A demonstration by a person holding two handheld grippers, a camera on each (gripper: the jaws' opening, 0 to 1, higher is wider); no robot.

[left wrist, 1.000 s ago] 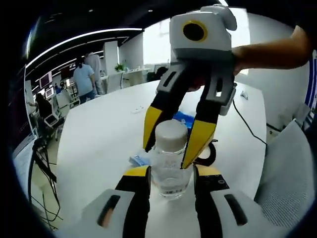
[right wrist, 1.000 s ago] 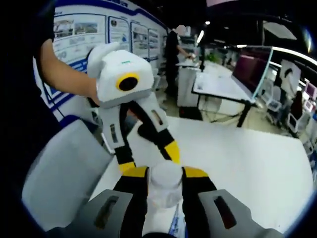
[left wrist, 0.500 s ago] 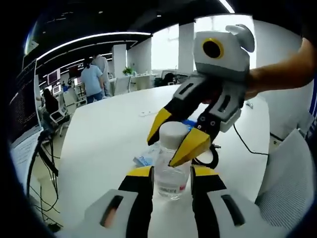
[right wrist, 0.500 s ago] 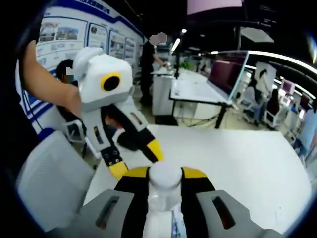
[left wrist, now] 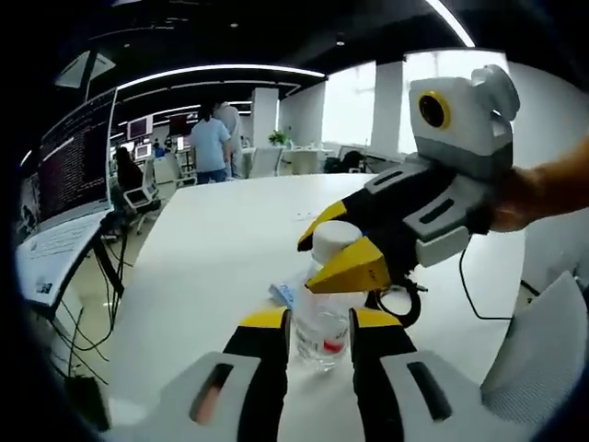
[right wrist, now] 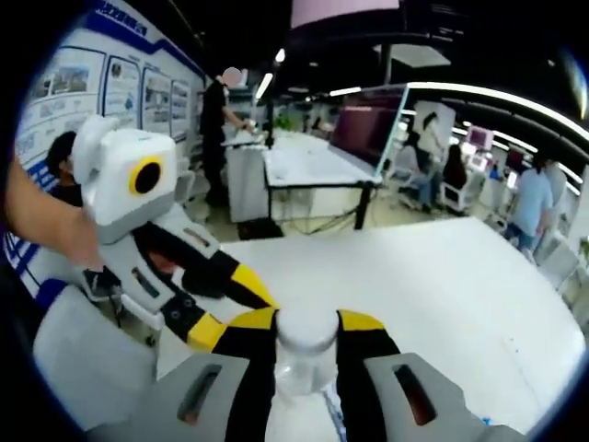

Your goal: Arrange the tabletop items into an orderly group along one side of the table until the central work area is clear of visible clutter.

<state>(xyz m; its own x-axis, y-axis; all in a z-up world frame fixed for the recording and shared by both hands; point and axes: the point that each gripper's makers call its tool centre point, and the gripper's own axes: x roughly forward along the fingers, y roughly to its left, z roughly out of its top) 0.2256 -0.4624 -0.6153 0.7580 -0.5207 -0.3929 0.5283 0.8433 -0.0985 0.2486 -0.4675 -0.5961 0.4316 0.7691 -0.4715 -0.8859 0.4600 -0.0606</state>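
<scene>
Left hand-held gripper (left wrist: 317, 324) clamps the clear bottle (left wrist: 324, 313) body, upright on the white counter (left wrist: 212, 258). Right hand-held gripper (right wrist: 307, 324) pinches its white cap (right wrist: 306, 329), entering from 2 o'clock in the left gripper view.

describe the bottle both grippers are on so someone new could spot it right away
On the big white table, find where the two yellow-tipped grippers meet. Between them stands the bottle: small, clear plastic, upright, with a white cap and a red-and-white label. The flat blue packet behind it is its nearest neighbour.
</scene>
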